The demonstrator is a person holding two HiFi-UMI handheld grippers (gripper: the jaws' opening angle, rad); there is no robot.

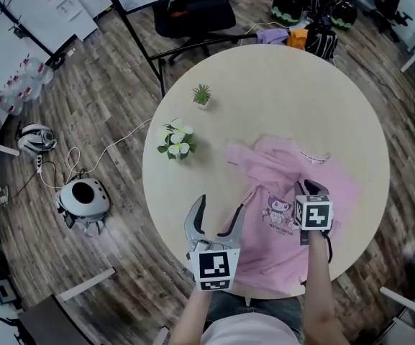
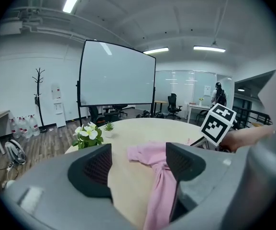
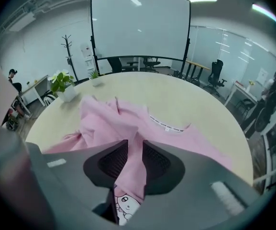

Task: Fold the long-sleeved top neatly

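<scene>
On the near right part of the round table [image 1: 279, 92] lies the pink long-sleeved top [image 1: 272, 171], rumpled, with its hem at the near edge and its collar towards the far side. One sleeve is bunched out to the left, and a cartoon print [image 1: 283, 210] faces up on the chest. Over that print, the right gripper [image 3: 134, 152] is clenched on a raised fold of the pink cloth. The fold runs up between its two ribbed pads, and the printed figure shows just below them. To the left, at the near edge of the table, the left gripper [image 1: 220, 205] is released, its jaws spread wide. Bare tabletop shows between them, and a strip of pink fabric lies close against the right-hand jaw, though nothing is clamped. The two grippers are near each other, with the left side of the top between them. Further left and farther off stand two pots, both clear of the garment. A white pot [image 3: 70, 94] holds a plant with white flowers [image 1: 178, 141], and beyond it a smaller pot holds a spiky green plant [image 1: 201, 95]. Past the far side of the table, a large white screen [image 3: 140, 25] stands on a black frame.
</scene>
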